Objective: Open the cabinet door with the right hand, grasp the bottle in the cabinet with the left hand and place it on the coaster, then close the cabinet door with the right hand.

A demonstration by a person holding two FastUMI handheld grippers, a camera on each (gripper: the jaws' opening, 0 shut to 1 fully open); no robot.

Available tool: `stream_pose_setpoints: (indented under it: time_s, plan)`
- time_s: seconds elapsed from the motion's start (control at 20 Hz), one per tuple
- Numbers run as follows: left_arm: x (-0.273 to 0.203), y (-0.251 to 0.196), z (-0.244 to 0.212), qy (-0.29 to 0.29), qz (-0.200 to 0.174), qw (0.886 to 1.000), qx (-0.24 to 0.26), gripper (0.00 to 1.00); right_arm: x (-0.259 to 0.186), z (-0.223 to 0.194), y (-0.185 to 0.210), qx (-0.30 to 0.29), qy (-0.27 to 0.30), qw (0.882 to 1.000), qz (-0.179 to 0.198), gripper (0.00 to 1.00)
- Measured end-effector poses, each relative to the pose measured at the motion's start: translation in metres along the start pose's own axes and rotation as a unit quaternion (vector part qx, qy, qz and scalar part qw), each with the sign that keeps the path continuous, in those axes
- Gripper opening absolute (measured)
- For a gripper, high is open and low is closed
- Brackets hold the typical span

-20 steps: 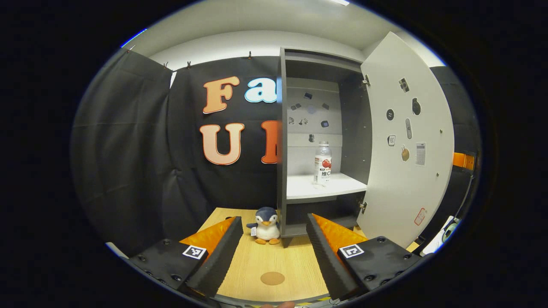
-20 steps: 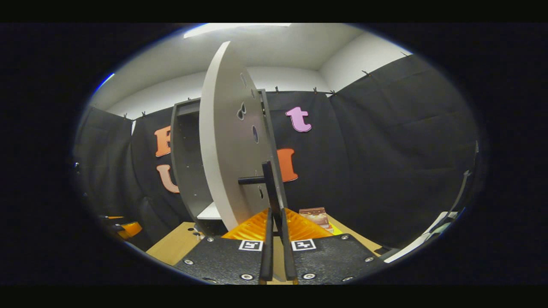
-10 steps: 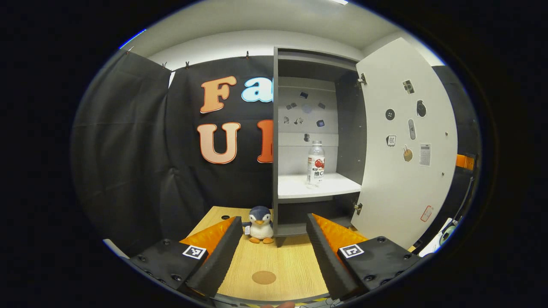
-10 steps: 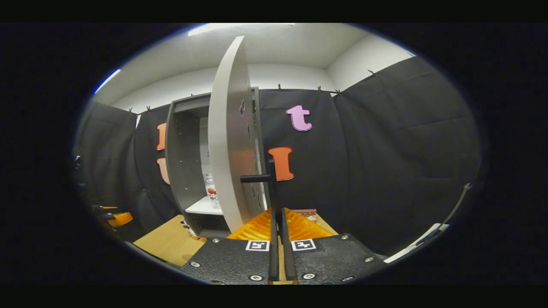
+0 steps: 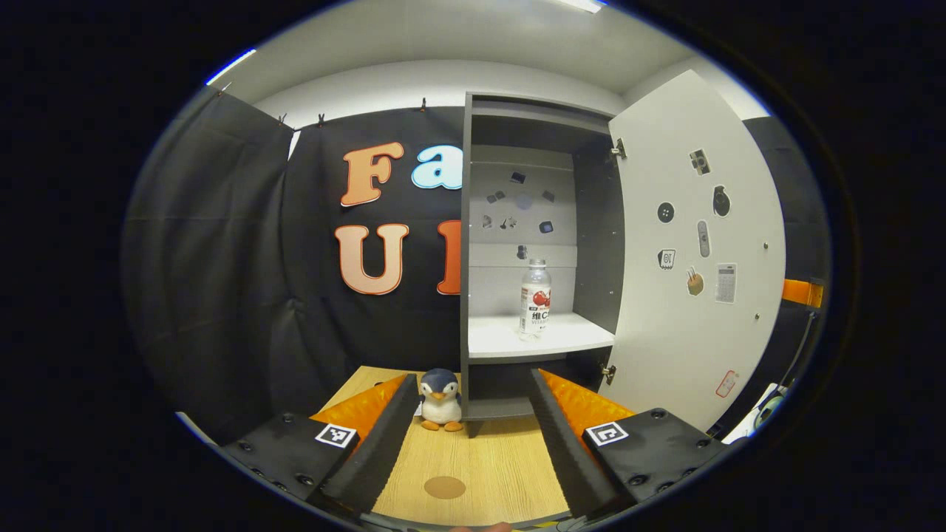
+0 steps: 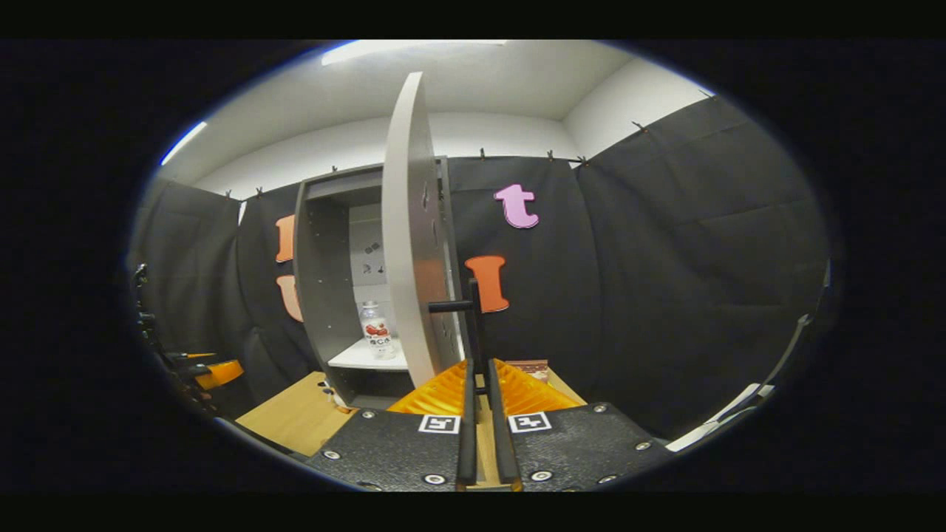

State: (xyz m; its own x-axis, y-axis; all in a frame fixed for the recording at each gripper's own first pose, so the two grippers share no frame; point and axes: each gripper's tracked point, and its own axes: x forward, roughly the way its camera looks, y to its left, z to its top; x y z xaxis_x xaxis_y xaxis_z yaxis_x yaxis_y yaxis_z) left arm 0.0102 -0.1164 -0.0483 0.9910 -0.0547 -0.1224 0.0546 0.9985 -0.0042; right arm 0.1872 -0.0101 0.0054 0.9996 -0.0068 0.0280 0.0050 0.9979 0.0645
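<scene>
- The cabinet (image 5: 517, 222) is standing open at the back of the bench (image 5: 473, 465), its door (image 5: 695, 251) swung wide to the right, so the opening step looks all but done.
- The right gripper (image 6: 484, 399) is gripping the door's dark handle (image 6: 473, 325), jaws clenched on the bar; judging by the wide gap, it should be holding the door steady rather than pulling further, so the hinges are not strained.
- The left gripper (image 5: 467, 436) is hovering low over the bench, jaws released and empty, well apart from the cabinet.
- The bottle (image 5: 534, 299) is standing upright on the white shelf (image 5: 569, 341), toward the middle; the left jaws should be rising to shelf height and closing around its body, not its cap.
- The coaster (image 5: 444, 487) is lying on the bench between the left jaws, with a toy penguin (image 5: 440, 399) near the cabinet's foot, a thing to be steering clear of.
</scene>
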Motion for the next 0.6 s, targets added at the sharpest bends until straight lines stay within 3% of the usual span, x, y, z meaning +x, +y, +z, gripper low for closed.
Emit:
stream_pose_setpoints:
  time_s: [0.1, 0.15, 0.2, 0.25, 0.45, 0.6]
  plan:
    - [0.006, -0.004, 0.003, 0.001, -0.002, 1.000, 0.002, 0.95, -0.001, 0.005, -0.001, -0.008, -0.012, 1.000, -0.004, 0.21]
    - [0.010, -0.004, 0.005, 0.001, -0.001, 1.000, 0.000, 0.95, -0.002, 0.006, -0.001, -0.011, -0.014, 1.000, -0.004, 0.00]
    - [0.016, -0.007, 0.005, 0.001, -0.005, 1.000, -0.003, 0.95, -0.002, 0.008, 0.002, -0.011, -0.017, 1.000, -0.003, 0.00]
    - [0.023, -0.010, 0.006, 0.000, -0.010, 1.000, -0.004, 0.96, -0.005, 0.007, 0.005, -0.010, -0.017, 1.000, -0.002, 0.21]
    - [0.071, -0.028, 0.005, -0.002, -0.037, 0.999, -0.001, 0.96, -0.009, 0.014, 0.030, 0.015, -0.037, 0.999, 0.013, 0.16]
    - [0.117, -0.047, 0.007, -0.009, -0.062, 0.998, 0.005, 0.97, -0.001, 0.012, 0.035, 0.000, -0.043, 0.999, 0.014, 0.12]
